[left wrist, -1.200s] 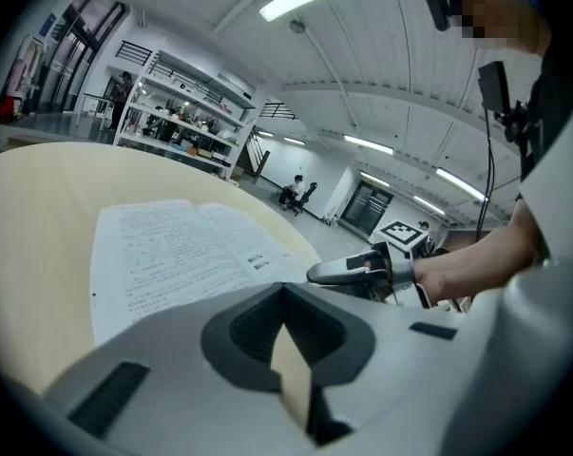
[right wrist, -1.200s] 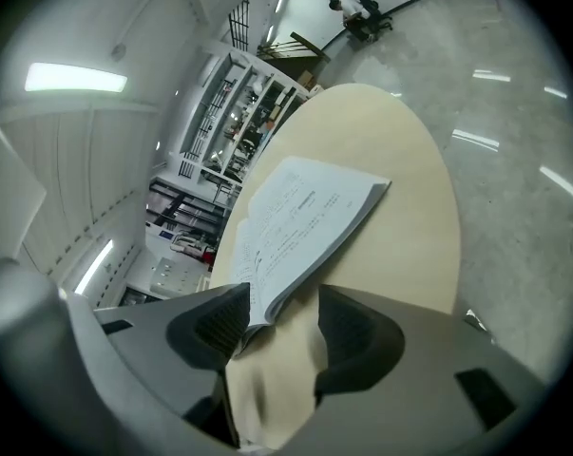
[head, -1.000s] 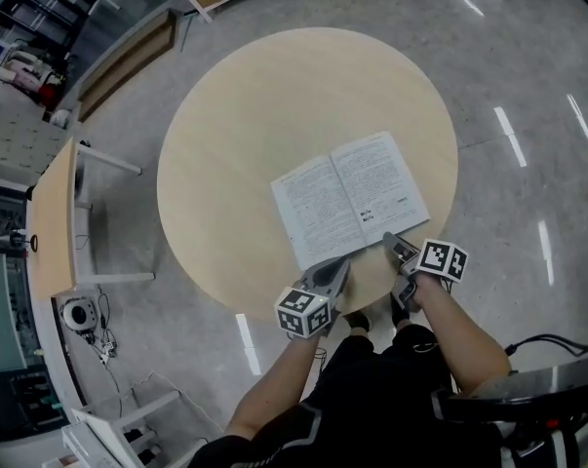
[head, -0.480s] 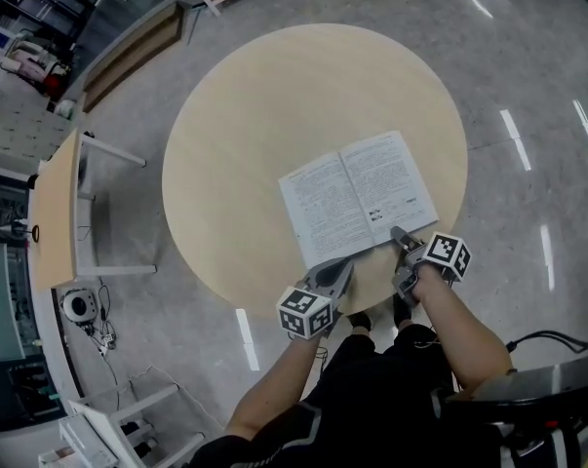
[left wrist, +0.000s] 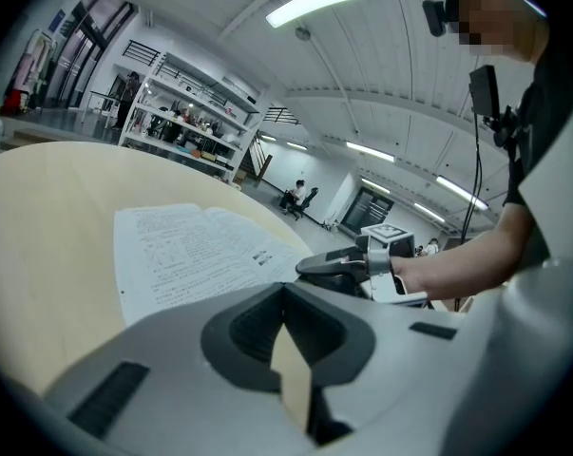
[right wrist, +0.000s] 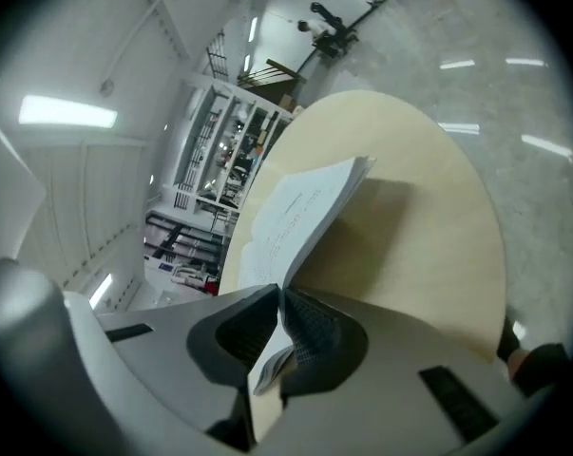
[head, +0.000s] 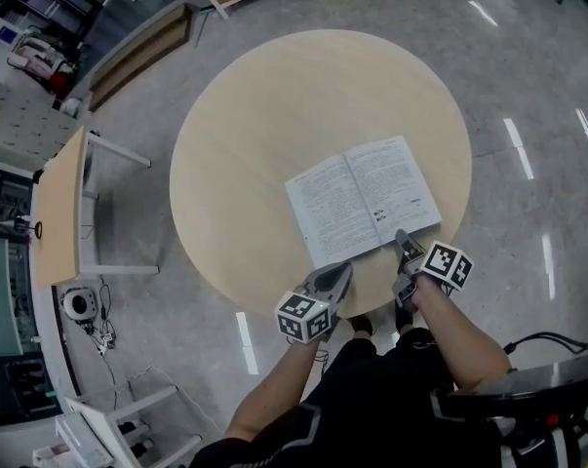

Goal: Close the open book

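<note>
Now lying flat near the front edge of the round tabletop (head: pixel 254 135), open book (head: pixel 364 200), right claw (head: pixel 402 236) just closed, pinching the near edge of its right-hand pages, left claw (head: pixel 344 268) pressed together, empty, at the book's near left edge

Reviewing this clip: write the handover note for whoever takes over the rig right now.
The book lies open on the round table.
The right gripper: jaws have just been closing and now pinch the near edge of the right-hand page.
The left gripper: shut, empty, at the book's near left edge.
Done: page gripped. Left: swing it over to close the book.
</note>
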The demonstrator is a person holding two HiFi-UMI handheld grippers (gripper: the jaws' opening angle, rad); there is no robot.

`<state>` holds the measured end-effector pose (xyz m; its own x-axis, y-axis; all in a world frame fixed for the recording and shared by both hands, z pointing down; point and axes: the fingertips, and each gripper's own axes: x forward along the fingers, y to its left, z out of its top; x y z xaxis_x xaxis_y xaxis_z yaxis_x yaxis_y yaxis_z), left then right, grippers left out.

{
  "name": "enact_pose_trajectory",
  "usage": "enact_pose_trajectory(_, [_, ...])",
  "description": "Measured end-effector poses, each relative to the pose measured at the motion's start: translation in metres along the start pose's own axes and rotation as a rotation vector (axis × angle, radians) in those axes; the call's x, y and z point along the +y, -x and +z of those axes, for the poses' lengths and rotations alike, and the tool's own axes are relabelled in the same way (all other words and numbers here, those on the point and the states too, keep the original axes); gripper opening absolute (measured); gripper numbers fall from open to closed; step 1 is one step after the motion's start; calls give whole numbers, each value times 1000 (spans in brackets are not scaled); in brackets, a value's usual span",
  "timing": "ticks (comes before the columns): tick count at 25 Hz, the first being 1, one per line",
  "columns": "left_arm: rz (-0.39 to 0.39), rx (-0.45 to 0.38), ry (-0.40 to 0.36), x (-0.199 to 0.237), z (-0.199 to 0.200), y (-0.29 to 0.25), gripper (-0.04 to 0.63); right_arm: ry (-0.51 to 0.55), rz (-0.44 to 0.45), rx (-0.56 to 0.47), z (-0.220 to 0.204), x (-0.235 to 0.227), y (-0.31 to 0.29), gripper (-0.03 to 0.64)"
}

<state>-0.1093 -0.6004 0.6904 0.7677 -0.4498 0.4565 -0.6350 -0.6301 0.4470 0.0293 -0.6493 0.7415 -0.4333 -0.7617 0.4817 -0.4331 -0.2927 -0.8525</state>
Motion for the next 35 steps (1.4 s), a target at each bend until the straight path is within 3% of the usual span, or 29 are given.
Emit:
enact_pose_trajectory(5, [17, -19, 6, 0, 3, 6, -3, 257, -31, 43, -3, 18, 4, 20])
enact_pose_trajectory(10, [34, -53, 6, -3, 13, 17, -3, 784, -102, 106, -10, 43, 6, 15])
enact_pose_trajectory(12, [48, -68, 15, 2, 12, 25, -3, 928, -131, 128, -20, 47, 2, 15])
enact_pose_trajectory(24, [126, -136, 57, 22, 9, 64, -3, 1309, -238, 227, -59, 55, -15, 17])
enact_pose_trajectory(29, [148, -169, 56, 31, 17, 79, -3, 1355, -251, 271, -76, 56, -25, 15])
enact_pose_trajectory(35, [178, -185, 76, 44, 15, 103, -3, 1464, -261, 398, -106, 40, -42, 15])
